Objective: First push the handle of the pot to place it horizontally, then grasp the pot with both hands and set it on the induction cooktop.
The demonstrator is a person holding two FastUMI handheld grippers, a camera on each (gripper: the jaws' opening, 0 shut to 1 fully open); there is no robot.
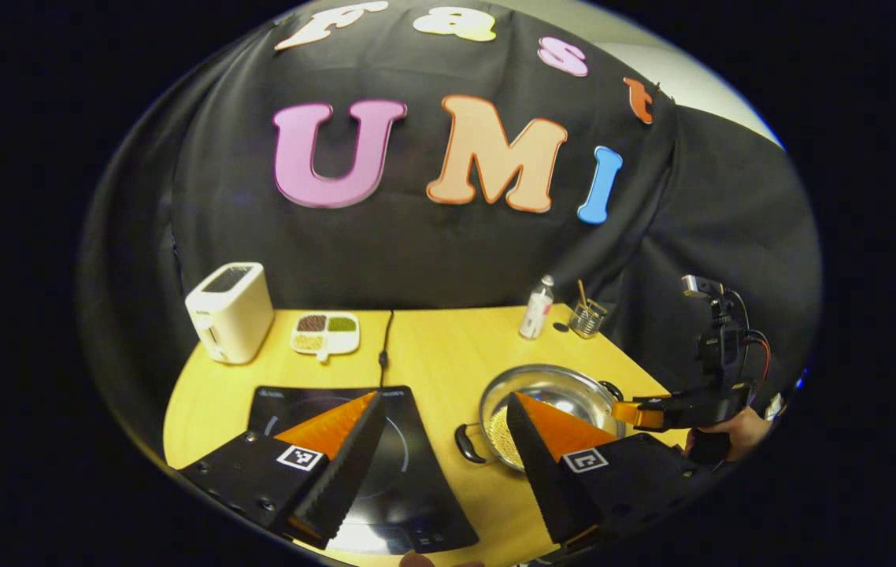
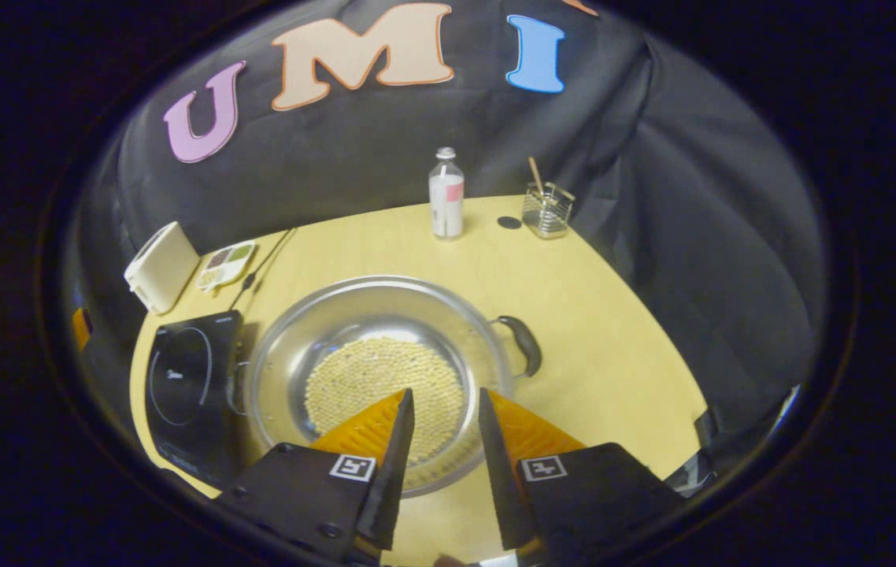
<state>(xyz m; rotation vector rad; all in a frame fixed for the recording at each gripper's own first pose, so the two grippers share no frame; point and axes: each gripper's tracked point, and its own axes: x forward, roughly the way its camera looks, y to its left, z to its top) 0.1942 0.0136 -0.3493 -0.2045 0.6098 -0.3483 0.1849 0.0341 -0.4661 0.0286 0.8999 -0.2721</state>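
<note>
Black cloth hangs behind a round yellow wooden table [image 2: 613, 346], and on this table stands a shiny round steel pot [image 2: 373, 331] with black side handles and a layer of pale yellow grains on its bottom. Just to the left of the pot lies a flat black induction cooktop [image 1: 401, 472] with a thin circle drawn on it; the pot is beside it, not on it. In the left gripper view the left gripper [image 1: 444, 409] is wide open and holds nothing, with one finger above the cooktop and the other above the near rim of the pot. In the right gripper view the right gripper [image 2: 446, 391] is open only by a narrow gap, above the near rim of the pot, and grips nothing. At the back of the table are a cream toaster [image 1: 229, 311], a white divided dish [image 1: 326, 331], a small clear bottle [image 2: 446, 194] and a glass holder with sticks [image 2: 546, 209].
</note>
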